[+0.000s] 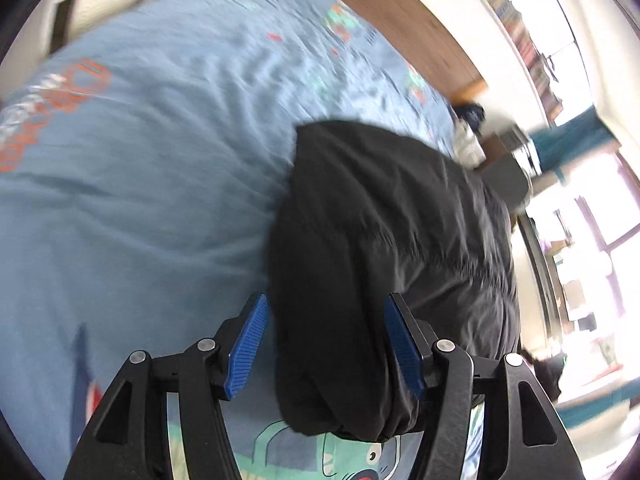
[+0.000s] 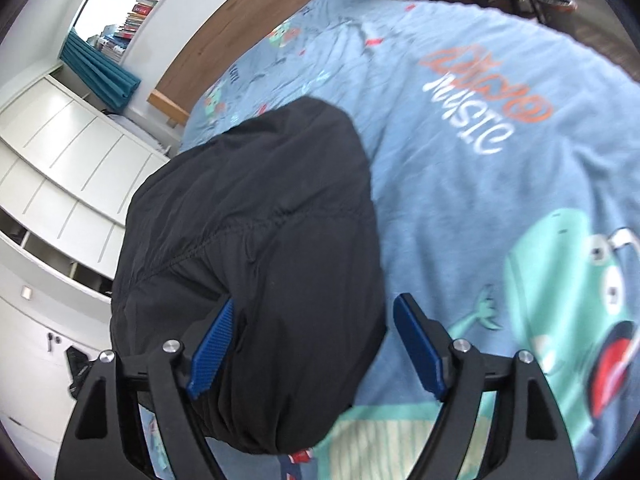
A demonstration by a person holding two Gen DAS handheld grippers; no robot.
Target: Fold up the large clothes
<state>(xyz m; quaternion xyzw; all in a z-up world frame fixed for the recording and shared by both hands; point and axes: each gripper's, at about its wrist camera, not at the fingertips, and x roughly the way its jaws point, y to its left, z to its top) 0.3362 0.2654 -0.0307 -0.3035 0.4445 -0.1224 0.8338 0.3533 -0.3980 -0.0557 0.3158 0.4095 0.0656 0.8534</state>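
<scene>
A black garment (image 1: 380,240) lies in a long folded strip on a blue cartoon-print bed cover (image 1: 160,200). My left gripper (image 1: 326,344) is open, its blue pads either side of the garment's near gathered end. In the right wrist view the same black garment (image 2: 256,220) fills the middle. My right gripper (image 2: 312,344) is open, with the garment's near end between its fingers (image 2: 212,344). Neither gripper pinches the cloth.
The bed cover (image 2: 500,200) carries printed letters and a green dinosaur. A wooden headboard (image 2: 224,36) stands at the far end. White cupboards (image 2: 60,168) line the left side. A bright window (image 1: 600,220) and clutter lie to the right of the bed.
</scene>
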